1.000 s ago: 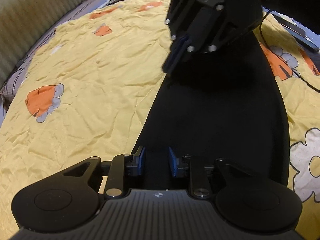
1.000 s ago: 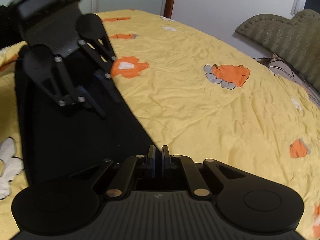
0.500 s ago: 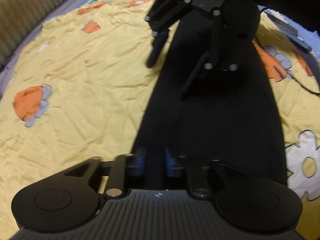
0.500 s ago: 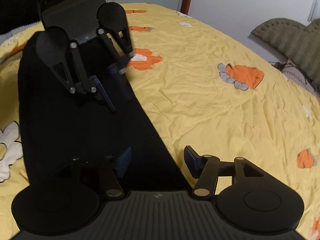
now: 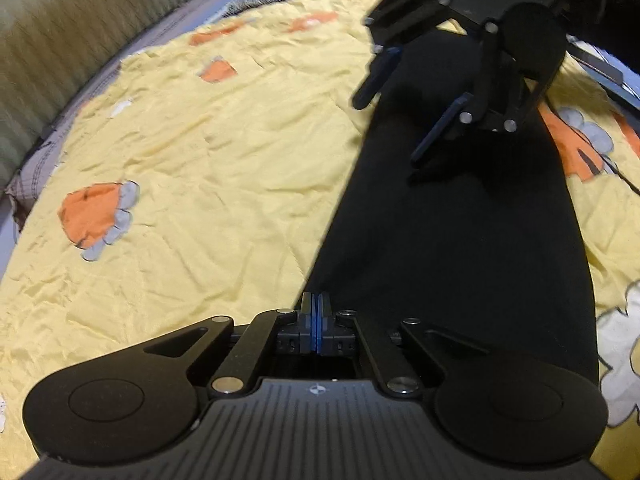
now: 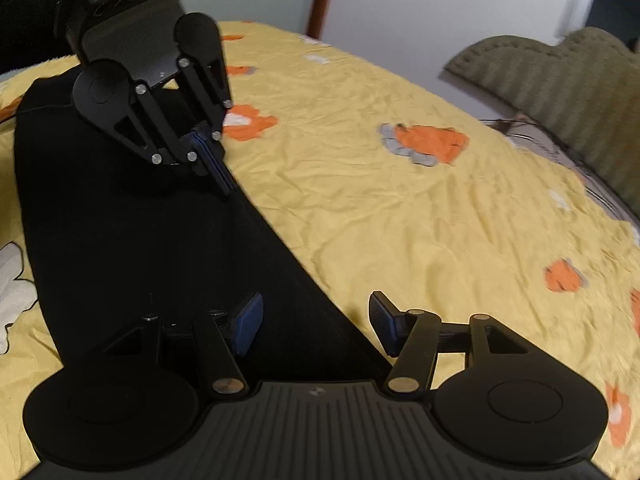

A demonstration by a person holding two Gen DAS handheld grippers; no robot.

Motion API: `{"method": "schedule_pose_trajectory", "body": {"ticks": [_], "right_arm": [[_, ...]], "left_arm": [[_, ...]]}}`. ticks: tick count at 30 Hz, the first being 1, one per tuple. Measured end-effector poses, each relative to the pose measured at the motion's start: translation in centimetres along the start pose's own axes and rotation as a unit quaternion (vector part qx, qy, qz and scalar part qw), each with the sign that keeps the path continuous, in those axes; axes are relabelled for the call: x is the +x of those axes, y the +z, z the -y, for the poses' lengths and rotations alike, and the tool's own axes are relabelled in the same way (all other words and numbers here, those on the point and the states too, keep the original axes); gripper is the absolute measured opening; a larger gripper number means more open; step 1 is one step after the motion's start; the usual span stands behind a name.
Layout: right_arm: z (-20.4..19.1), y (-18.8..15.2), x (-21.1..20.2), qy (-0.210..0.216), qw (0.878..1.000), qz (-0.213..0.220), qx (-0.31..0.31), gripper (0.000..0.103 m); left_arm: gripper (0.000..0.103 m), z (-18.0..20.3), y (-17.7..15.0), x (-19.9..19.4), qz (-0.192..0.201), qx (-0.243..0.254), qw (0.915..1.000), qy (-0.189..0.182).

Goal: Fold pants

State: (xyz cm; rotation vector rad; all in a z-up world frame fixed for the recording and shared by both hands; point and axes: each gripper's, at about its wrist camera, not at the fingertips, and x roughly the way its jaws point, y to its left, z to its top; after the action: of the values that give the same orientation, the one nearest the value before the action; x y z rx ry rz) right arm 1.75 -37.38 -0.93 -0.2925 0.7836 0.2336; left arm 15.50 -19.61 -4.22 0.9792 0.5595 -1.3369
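Note:
Black pants lie flat as a long strip on a yellow bedspread. My left gripper is shut on the strip's left edge, its blue pads pressed together. The right wrist view shows the left gripper tip-down on the far edge of the pants. My right gripper is open and straddles the same edge nearer its own camera. One of its fingers is over the black cloth, the other over the bedspread. From the left wrist camera, the right gripper hangs open just above the pants.
The bedspread has orange paw prints and white shapes. A green ribbed headboard runs along the far side. A dark flat device and a cable lie beside the pants. A black sleeve shows behind the left gripper.
The left gripper's jaws closed on the pants' edge. The right gripper went from shut to open and drew back a little along the strip.

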Motion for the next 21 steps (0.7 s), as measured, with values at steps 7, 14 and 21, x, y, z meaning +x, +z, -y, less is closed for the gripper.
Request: {"method": "schedule_pose_trajectory", "body": {"ticks": [7,14,21], "right_arm": [[0.7,-1.3,-0.6,0.008,1.000,-0.013,0.019,0.058],[2.0,-0.3,2.1,0.052,0.997,-0.057,0.002,0.034],[1.8,-0.3,1.5,0.039,0.998,-0.043,0.006,0.003]], "left_arm": [[0.003,-0.8,0.4,-0.3,0.009,-0.028,0.9995,0.006],[0.023,-1.7,0.8,-0.7,0.010,-0.075,0.9950,0.065],[0.046,0.7,1.7,-1.6,0.031,-0.063,0.9957,0.061]]}}
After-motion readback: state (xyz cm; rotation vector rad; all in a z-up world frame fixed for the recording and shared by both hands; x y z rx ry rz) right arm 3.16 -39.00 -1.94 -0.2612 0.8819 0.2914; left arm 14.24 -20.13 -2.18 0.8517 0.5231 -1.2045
